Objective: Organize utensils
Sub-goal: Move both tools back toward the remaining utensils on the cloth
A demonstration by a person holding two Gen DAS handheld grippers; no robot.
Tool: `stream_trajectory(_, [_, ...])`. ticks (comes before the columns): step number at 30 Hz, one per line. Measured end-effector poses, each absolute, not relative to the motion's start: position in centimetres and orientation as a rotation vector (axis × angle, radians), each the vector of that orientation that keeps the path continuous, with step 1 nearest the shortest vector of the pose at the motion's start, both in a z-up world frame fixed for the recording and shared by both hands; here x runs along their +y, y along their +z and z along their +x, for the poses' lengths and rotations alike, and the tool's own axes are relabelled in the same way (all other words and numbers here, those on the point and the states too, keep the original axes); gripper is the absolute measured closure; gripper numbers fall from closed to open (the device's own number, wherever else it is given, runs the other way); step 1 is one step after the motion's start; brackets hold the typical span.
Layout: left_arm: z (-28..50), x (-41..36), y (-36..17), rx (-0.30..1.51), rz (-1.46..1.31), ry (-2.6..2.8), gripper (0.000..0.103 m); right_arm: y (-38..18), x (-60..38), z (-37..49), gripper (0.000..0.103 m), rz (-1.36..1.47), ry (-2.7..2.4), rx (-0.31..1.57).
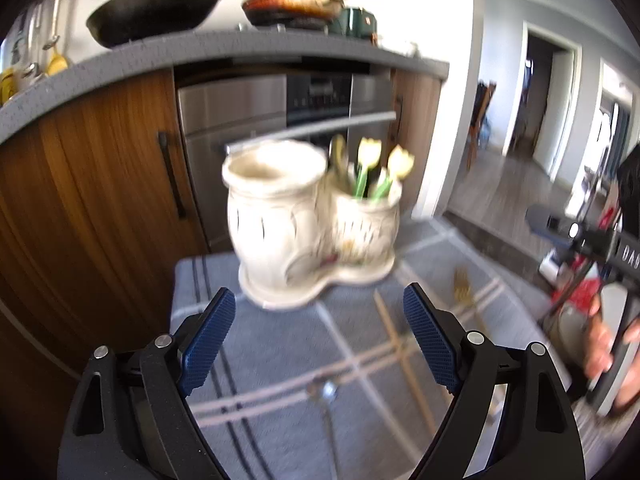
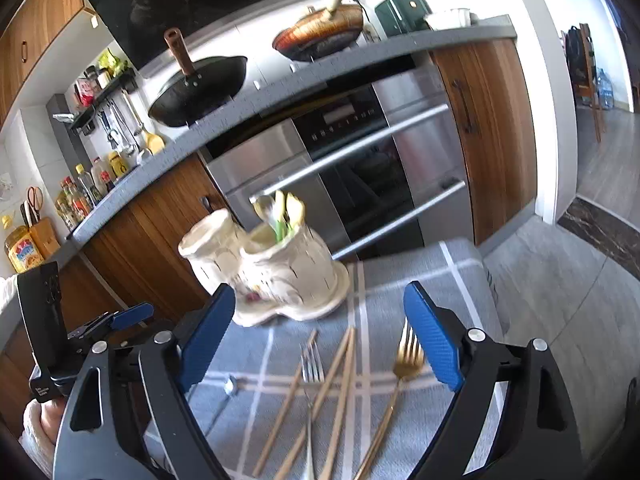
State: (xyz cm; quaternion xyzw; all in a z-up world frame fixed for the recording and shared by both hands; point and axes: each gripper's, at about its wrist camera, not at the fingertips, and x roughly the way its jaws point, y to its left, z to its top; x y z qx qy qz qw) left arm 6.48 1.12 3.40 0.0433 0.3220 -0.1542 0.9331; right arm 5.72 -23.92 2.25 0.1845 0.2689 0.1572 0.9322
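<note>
- Chopsticks (image 2: 340,392), silver fork (image 2: 311,364) and gold fork (image 2: 406,360) lie lengthwise between my right gripper's (image 2: 320,336) released fingers — nearest hand.
- My left gripper (image 1: 320,344) — also released, empty.
- Holder (image 2: 272,268) stands toward the desk's far edge.

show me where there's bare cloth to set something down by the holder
Bare cloth lies left of the ceramic holder, toward the cloth's left edge. It is crowded in front and right: chopsticks, silver fork, gold fork.
</note>
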Motion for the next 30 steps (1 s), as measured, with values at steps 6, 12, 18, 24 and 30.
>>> stream_trajectory(6, [7.3,1.9,-0.7,0.78,0.105,-0.351,0.017,-1.0,-22.5,6.6,0.018,0.32,0.335,0.639])
stream_trajectory(12, [7.3,2.3,-2.9,0.824,0.159,-0.378,0.017,-3.3,-20.0,7.9,0.022,0.199,0.384,0.698])
stream_trajectory(18, [8.1,3.1,-4.4,0.865,0.145,-0.428,0.032,-4.5,-18.2,9.4,0.048,0.096,0.396,0.715])
stream_trajectory(24, [8.5,3.1,-5.6,0.898,0.13,-0.499,0.051,-5.2,-17.2,10.6,0.063,0.044,0.426,0.743])
stream_trajectory(30, [9.1,2.9,-6.3,0.911,0.11,-0.576,0.07,-5.9,-16.6,11.6,0.069,0.027,0.477,0.784])
